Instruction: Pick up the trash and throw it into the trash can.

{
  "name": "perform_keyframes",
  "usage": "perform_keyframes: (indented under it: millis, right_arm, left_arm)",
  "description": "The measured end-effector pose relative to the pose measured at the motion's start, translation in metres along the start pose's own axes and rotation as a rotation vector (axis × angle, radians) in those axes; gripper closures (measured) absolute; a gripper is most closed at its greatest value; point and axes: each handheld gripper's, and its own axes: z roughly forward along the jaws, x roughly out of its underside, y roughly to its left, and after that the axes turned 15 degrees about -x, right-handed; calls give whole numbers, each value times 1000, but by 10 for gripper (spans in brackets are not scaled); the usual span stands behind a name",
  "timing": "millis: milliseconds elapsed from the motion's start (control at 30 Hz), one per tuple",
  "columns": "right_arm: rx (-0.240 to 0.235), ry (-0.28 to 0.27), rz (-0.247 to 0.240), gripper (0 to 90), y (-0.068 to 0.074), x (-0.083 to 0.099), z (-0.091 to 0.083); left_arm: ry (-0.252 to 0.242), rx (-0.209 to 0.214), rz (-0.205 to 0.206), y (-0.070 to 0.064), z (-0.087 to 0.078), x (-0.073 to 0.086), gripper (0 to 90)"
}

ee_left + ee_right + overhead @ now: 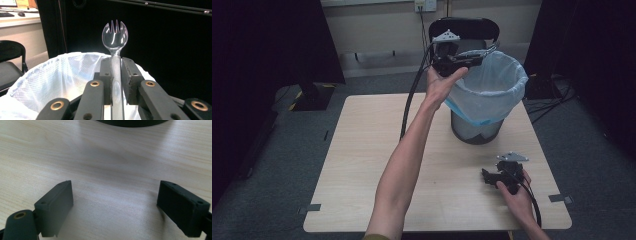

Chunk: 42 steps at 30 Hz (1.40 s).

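Pale wood-grain table on grey carpet, dark curtains to both sides.

Bin — dark wastebasket lined with a pale blue-white bag, standing at the far right part of the table.

Left gripper — raised at arm's length over the near rim of the bin; jaws closed on the handle of a clear plastic spork. In the left gripper view the spork stands straight up between the pads, tined bowl above the bag's opening.

Right gripper — low over the table's near right part, in front of the bin, held in the right hand. Jaws spread wide, nothing between them but bare tabletop.

Black chair behind the bin.
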Motion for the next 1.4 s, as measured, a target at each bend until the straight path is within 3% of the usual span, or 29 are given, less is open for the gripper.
perform_keyframes:
  millis: [33, 200, 267, 433, 500, 633, 800, 933, 967, 1133, 1400]
  right_arm:
    - [0, 0, 0, 126, 0, 0, 0]
    - [0, 0, -1, 126, 0, 0, 0]
    - [0, 0, -1, 126, 0, 0, 0]
    - [0, 0, -1, 127, 0, 0, 0]
    - [-1, 0, -1, 126, 0, 0, 0]
    - [-1, 0, -2, 127, 0, 0, 0]
    - [0, 0, -1, 126, 0, 0, 0]
    - [0, 0, -1, 126, 0, 0, 0]
    - [0, 0, -1, 126, 0, 0, 0]
    - [-1, 0, -1, 126, 0, 0, 0]
    - [-1, 1, 0, 126, 0, 0, 0]
  left_arm:
    - [-6, 1, -5, 0, 2, 1, 794]
    - [-22, -13, -32, 5, -3, 1, 570]
    - [-21, 10, -49, 8, -7, 2, 526]
    - [-14, 0, -56, 12, -15, 3, 381]
    - [-11, -17, -41, 13, -19, 6, 329]
    - [-6, -29, -47, 17, -27, 11, 262]
    - [1, -64, -36, 23, -37, 15, 202]
    - [15, -69, -37, 28, -54, 19, 212]
    - [-2, -82, -37, 30, -65, 21, 210]
    - [-9, -108, -51, 38, -84, 26, 199]
    - [-2, -153, -14, 43, -111, 37, 218]
